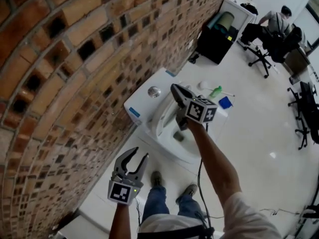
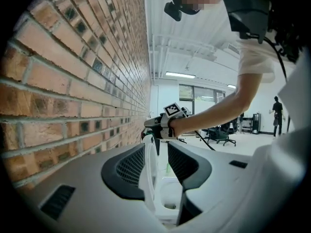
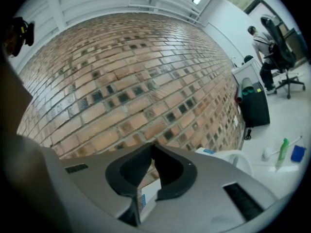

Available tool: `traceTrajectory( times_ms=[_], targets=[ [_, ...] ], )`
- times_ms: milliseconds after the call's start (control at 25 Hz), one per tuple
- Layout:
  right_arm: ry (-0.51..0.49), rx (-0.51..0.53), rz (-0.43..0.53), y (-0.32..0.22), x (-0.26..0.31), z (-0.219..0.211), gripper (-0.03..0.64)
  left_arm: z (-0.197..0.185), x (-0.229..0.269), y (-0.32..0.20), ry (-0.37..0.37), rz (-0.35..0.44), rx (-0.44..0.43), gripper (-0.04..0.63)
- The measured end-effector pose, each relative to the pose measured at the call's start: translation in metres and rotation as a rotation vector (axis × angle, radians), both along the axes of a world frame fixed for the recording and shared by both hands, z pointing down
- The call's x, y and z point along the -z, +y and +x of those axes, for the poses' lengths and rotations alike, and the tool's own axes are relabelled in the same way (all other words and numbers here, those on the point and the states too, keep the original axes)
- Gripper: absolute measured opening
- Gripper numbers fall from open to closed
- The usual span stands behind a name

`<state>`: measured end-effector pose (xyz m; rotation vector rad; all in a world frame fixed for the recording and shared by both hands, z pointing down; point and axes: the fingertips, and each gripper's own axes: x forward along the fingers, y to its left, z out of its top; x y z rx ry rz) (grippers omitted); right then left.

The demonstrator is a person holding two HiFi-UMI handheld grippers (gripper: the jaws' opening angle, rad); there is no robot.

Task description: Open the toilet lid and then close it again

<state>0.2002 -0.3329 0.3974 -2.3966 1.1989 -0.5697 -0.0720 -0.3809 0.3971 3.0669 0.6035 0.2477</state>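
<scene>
1. Toilet lid [image 1: 162, 118]: raised and standing upright against the cistern [image 1: 142, 103], which backs onto the brick wall [image 1: 60, 83]. The bowl [image 1: 174, 154] lies uncovered below it.
2. Right gripper [image 1: 175, 89]: I read its fingers as together, tips meeting, with nothing between them. It is held above the lid's top edge, near the flush button [image 1: 154, 91]. I cannot tell whether it touches the lid.
3. Left gripper [image 1: 139, 154]: fingers apart and empty. It is held short of the bowl's front, close to the wall. Its own view looks through the gap at the lid, seen edge-on and farther off.
4. Surroundings: on the floor beyond the toilet I note a green bottle [image 1: 216, 91], a blue item [image 1: 225, 102] and a white brush-like item [image 1: 204, 85], all near one another. A black case [image 1: 217, 41] stands by the wall farther off. Office chairs [image 1: 261, 54] and a seated person [image 1: 276, 19] are beyond it.
5. Obstructions: the wearer's right forearm [image 1: 212, 156] crosses over part of the bowl. The shoes [image 1: 156, 178] stand just before the bowl. A cable [image 1: 201, 183] hangs beside the forearm.
</scene>
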Motion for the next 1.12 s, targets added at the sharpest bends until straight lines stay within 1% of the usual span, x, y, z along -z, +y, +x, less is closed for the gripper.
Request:
traceTrajectory(
  times_ms=[80, 200, 320, 480, 560, 640, 800, 960, 1120],
  targets=[
    [0.088, 0.051, -0.047, 0.012, 0.022, -0.022, 0.021, 0.006, 0.012, 0.004, 0.016, -0.015, -0.018, 0.141],
    [0.24, 0.109, -0.144, 0.042, 0.06, -0.06, 0.023, 0.02, 0.038, 0.015, 0.046, -0.053, -0.055, 0.141],
    [0.35, 0.134, -0.213, 0.084, 0.095, -0.102, 0.026, 0.034, 0.076, 0.036, 0.098, -0.087, -0.105, 0.141],
    [0.484, 0.141, -0.292, 0.146, 0.123, -0.158, 0.026, 0.042, 0.118, 0.079, 0.161, -0.056, -0.202, 0.141],
    [0.55, 0.121, -0.331, 0.175, 0.132, -0.181, 0.028, 0.042, 0.133, 0.105, 0.18, -0.034, -0.255, 0.141],
    [0.562, 0.092, -0.358, 0.204, 0.133, -0.205, 0.029, 0.036, 0.142, 0.13, 0.186, -0.013, -0.302, 0.141],
    [0.537, 0.032, -0.359, 0.252, 0.124, -0.243, 0.031, 0.017, 0.145, 0.173, 0.167, 0.004, -0.362, 0.141],
    [0.518, 0.012, -0.362, 0.28, 0.113, -0.268, 0.031, -0.003, 0.135, 0.2, 0.132, 0.0, -0.381, 0.141],
    [0.512, 0.011, -0.355, 0.29, 0.112, -0.28, 0.031, -0.016, 0.127, 0.216, 0.109, 0.023, -0.388, 0.141]
  ],
)
